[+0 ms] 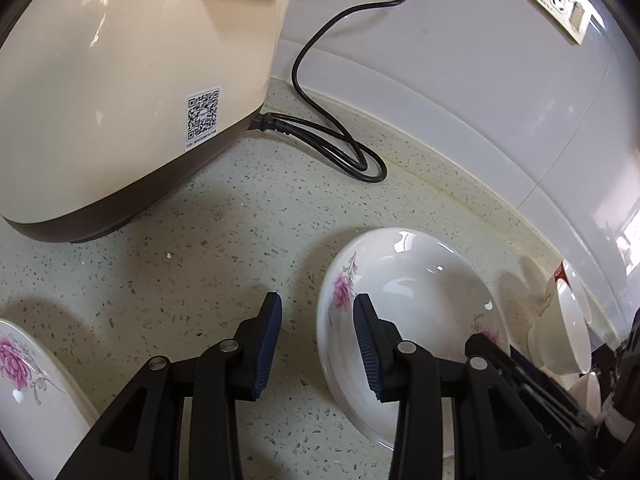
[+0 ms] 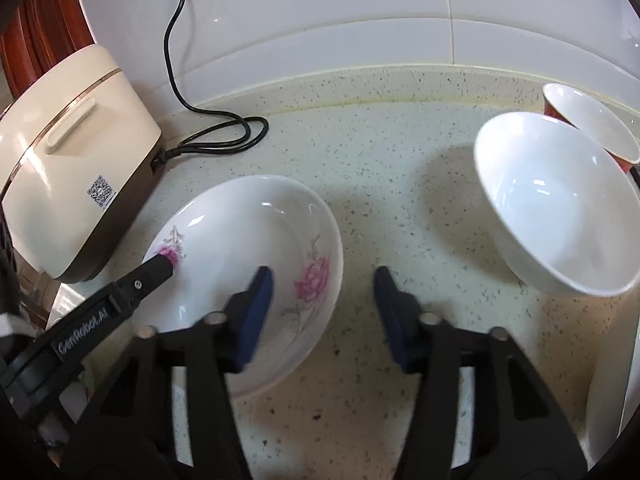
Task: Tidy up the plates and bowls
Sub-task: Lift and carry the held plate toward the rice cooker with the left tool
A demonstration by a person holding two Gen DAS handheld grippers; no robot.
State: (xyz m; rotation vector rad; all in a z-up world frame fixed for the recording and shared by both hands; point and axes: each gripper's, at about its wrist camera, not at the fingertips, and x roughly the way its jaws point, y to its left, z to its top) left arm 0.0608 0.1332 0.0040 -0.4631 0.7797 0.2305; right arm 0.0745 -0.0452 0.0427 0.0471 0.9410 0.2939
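Left view: left gripper (image 1: 318, 344) open, straddling plate (image 1: 404, 320) rim on counter (image 1: 200, 248); seat rim deep before closing. Right view: right gripper (image 2: 324, 312) open, empty, straddling plate's near rim; bowl (image 2: 560, 208) well apart.

Cut off at the left wrist view's lower left edge: a second flowered plate (image 1: 24, 376). Half hidden behind the white bowl (image 2: 560, 208) in the right wrist view: a red-sided bowl (image 2: 592, 124), base unseen. Blurred in the same view: the right gripper (image 2: 324, 312), pad contact with the near flowered plate (image 2: 240, 240) impossible to tell.
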